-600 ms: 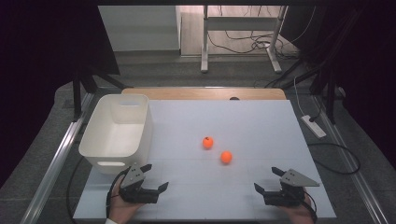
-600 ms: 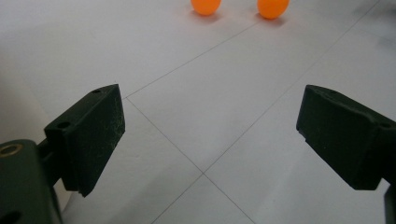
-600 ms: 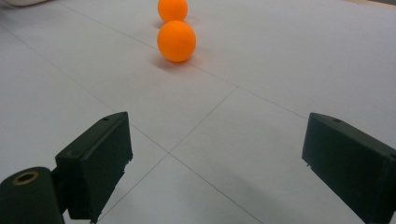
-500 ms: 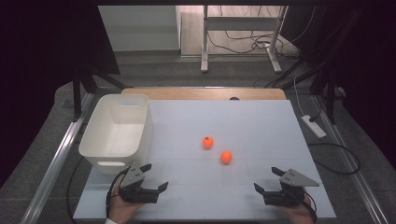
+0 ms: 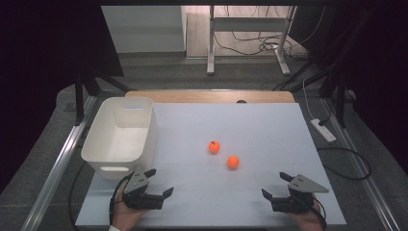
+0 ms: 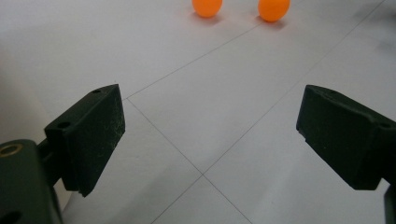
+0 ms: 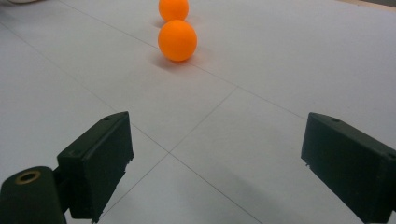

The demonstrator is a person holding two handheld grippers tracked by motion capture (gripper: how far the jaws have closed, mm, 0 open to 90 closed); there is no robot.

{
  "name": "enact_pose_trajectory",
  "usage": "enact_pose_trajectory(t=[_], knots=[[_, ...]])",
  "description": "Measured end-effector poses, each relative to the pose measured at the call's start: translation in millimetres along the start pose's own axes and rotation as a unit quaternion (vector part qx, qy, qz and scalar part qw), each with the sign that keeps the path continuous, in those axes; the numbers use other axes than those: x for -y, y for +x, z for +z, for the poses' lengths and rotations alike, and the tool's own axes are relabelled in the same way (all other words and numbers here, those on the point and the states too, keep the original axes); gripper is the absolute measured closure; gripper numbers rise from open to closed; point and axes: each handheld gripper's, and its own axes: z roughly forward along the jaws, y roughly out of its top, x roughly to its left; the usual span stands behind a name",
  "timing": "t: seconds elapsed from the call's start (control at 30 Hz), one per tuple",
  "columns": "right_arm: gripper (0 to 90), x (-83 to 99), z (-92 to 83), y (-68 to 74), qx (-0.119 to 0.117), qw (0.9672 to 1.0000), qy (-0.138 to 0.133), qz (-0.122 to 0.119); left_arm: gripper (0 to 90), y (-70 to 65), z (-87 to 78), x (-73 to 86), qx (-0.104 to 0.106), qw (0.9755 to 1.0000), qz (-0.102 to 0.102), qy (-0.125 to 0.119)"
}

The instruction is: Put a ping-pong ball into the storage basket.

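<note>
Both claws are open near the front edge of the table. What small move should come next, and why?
Probably the right claw should ease forward toward the nearer orange ball. Its jaws stand open with nothing between them, and in the right gripper view that ball lies ahead, apart from the second ball. The white bin stands open at the left.
</note>
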Motion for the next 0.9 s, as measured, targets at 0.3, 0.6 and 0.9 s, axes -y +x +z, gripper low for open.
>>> enact_pose_trajectory(t=[0.3,0.6,0.9], knots=[[9.1,0.0,0.5,0.9,0.000,1.0000,0.004,-0.003,8.6,-0.8,-1.0,-1.5,-0.001,1.0000,0.004,-0.001],[9.4,0.5,0.2,1.0,-0.003,1.0000,0.003,-0.002,8.5,-2.8,0.2,-5.2,-0.001,1.0000,0.002,-0.006],[9.7,1.0,0.9,-0.1,-0.012,0.9999,0.002,0.001,8.6,-6.0,-1.4,-10.4,-0.006,1.0000,-0.003,-0.007]])
